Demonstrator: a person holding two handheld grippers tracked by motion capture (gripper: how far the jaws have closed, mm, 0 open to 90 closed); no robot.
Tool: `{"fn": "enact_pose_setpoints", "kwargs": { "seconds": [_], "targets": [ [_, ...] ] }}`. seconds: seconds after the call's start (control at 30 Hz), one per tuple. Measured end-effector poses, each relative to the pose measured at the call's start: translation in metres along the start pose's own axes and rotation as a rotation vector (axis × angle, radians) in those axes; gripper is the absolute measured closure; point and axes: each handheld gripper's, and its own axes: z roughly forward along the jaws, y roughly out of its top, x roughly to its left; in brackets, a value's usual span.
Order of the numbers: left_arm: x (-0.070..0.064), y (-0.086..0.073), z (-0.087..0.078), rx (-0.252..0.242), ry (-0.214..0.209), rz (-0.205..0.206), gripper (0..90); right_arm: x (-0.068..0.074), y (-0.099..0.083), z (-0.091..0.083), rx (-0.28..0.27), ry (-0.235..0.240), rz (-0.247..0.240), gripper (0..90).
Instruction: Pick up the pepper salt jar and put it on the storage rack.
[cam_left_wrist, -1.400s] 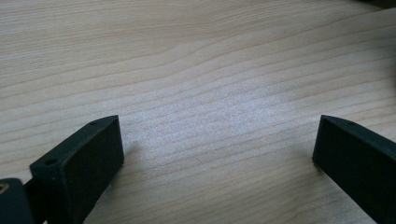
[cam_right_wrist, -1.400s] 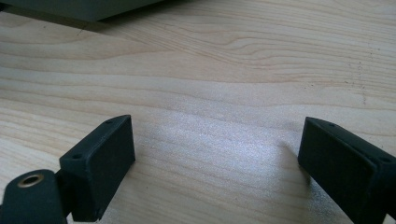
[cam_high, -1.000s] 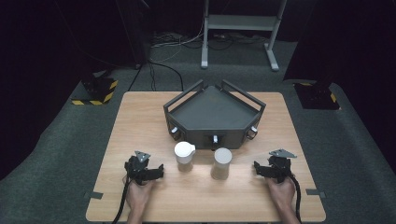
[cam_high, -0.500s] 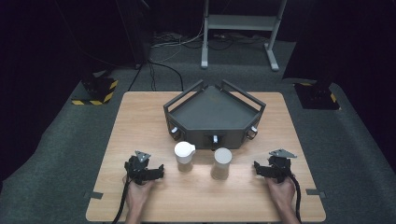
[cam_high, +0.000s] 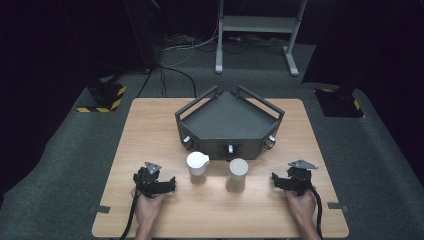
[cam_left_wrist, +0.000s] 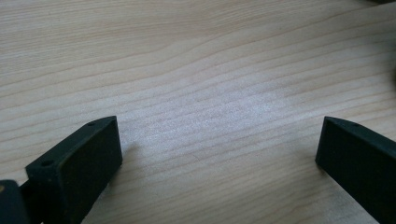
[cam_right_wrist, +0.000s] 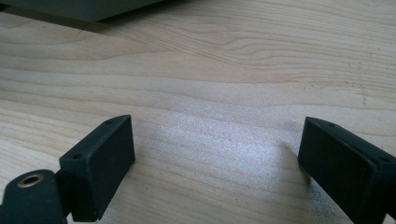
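Note:
Two white cups stand on the wooden table (cam_high: 150, 125) in front of a dark grey five-sided tray (cam_high: 227, 120). The left cup (cam_high: 198, 165) has a spouted lid; the right cup (cam_high: 238, 173) is plain. My left gripper (cam_high: 156, 184) rests on the table left of the cups, held by a hand. My right gripper (cam_high: 294, 181) rests to their right, held the same way. In the left gripper view my left gripper (cam_left_wrist: 219, 154) is open over bare wood. The right gripper view shows my right gripper (cam_right_wrist: 215, 158) open too, with nothing between the jaws.
The tray has small knobs (cam_high: 230, 148) along its front faces and raised rails at the back. Its dark edge (cam_right_wrist: 84, 9) lies at the top of the right gripper view. Around the table is grey carpet with cables, a metal stand (cam_high: 255, 30) and yellow-black striped blocks (cam_high: 102, 97).

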Motion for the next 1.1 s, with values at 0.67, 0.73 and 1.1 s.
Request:
{"fn": "enact_pose_setpoints", "kwargs": {
  "seconds": [0.67, 0.73, 1.1],
  "targets": [
    [0.006, -0.011, -0.025, -0.011, -0.089, 0.034, 0.2, 0.0, 0.0, 0.0, 0.0, 0.0, 0.0, 10.0],
    [0.004, -0.012, -0.028, -0.016, -0.103, 0.049, 0.2, 0.0, 0.0, 0.0, 0.0, 0.0, 0.0, 10.0],
    [-0.002, -0.015, -0.031, -0.034, -0.202, 0.093, 0.2, 0.0, 0.0, 0.0, 0.0, -0.001, 0.0, 10.0]
  ]
}}
